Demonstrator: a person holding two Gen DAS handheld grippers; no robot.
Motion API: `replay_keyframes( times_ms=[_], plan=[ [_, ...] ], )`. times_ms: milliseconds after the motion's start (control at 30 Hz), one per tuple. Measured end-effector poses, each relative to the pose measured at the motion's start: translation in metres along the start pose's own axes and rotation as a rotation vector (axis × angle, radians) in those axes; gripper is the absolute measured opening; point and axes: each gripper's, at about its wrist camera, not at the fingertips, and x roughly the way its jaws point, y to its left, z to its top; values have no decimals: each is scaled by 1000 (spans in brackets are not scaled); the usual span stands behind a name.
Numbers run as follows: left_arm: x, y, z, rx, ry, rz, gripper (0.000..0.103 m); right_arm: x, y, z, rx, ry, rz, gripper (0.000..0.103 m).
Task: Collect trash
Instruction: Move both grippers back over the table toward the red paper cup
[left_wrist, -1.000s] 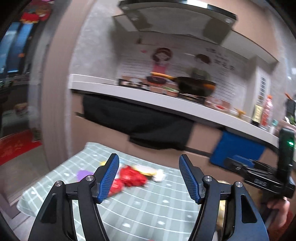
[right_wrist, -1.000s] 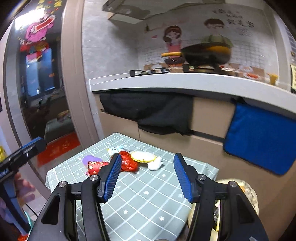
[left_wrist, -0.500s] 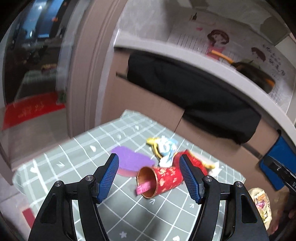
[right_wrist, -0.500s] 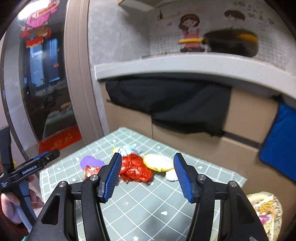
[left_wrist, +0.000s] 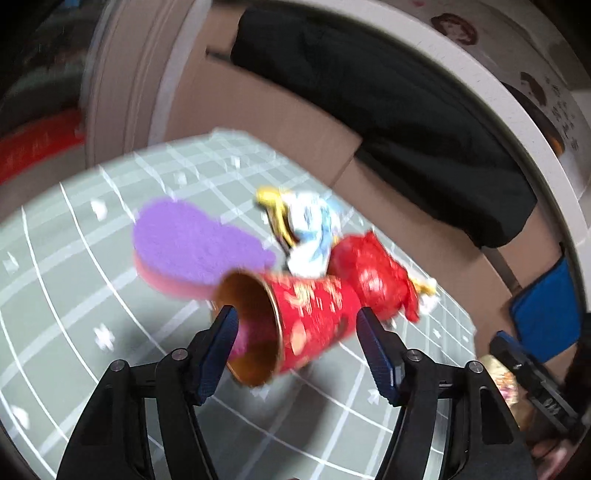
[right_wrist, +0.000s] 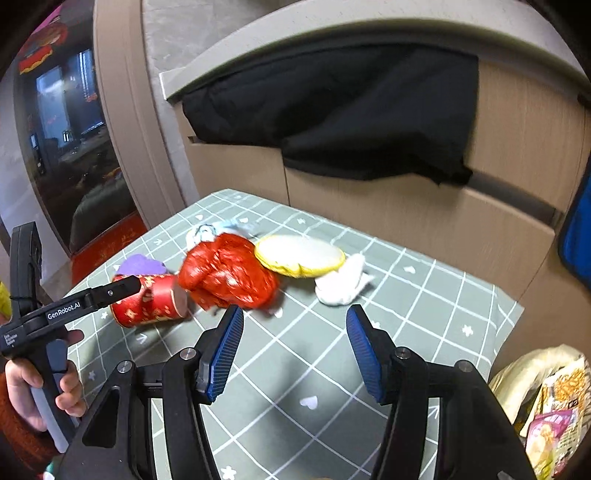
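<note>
A red paper cup (left_wrist: 295, 321) lies on its side on the green checked tablecloth (left_wrist: 74, 295), mouth towards me. My left gripper (left_wrist: 297, 347) is open, its blue fingers on either side of the cup. The cup also shows in the right wrist view (right_wrist: 147, 302) beside the left gripper (right_wrist: 110, 291). A crumpled red wrapper (right_wrist: 225, 273), a yellow-rimmed lid (right_wrist: 299, 256), white tissue (right_wrist: 343, 286), a purple paper piece (left_wrist: 192, 240) and a white-blue wrapper (left_wrist: 310, 225) lie around it. My right gripper (right_wrist: 295, 354) is open and empty, just short of the red wrapper.
A trash bag (right_wrist: 543, 406) with wrappers in it sits past the table's right edge. A cabinet front with a black cloth (right_wrist: 332, 122) and a blue cloth (right_wrist: 580, 229) rises behind the table. A doorway (right_wrist: 74, 147) lies to the left.
My left gripper has dropped and moved in until its open fingers flank the red cup. My right gripper has moved closer to the red wrapper and tilted down.
</note>
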Motion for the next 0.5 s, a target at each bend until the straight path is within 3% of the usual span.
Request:
replay_keyframes(
  times_ms=[133, 233, 367, 500],
  plan=[
    [-2, -13, -17, 35, 81, -81, 61, 0, -6, -9, 8, 14, 2, 55],
    [-20, -21, -31, 70, 80, -120, 61, 1, -5, -14, 21, 25, 14, 55],
    [-56, -15, -42, 65, -22, -63, 61, 5, 12, -20, 19, 50, 78, 55],
    [-86, 6, -40, -52, -186, 37, 61, 11, 55, -23, -71, 67, 147, 55]
  ],
)
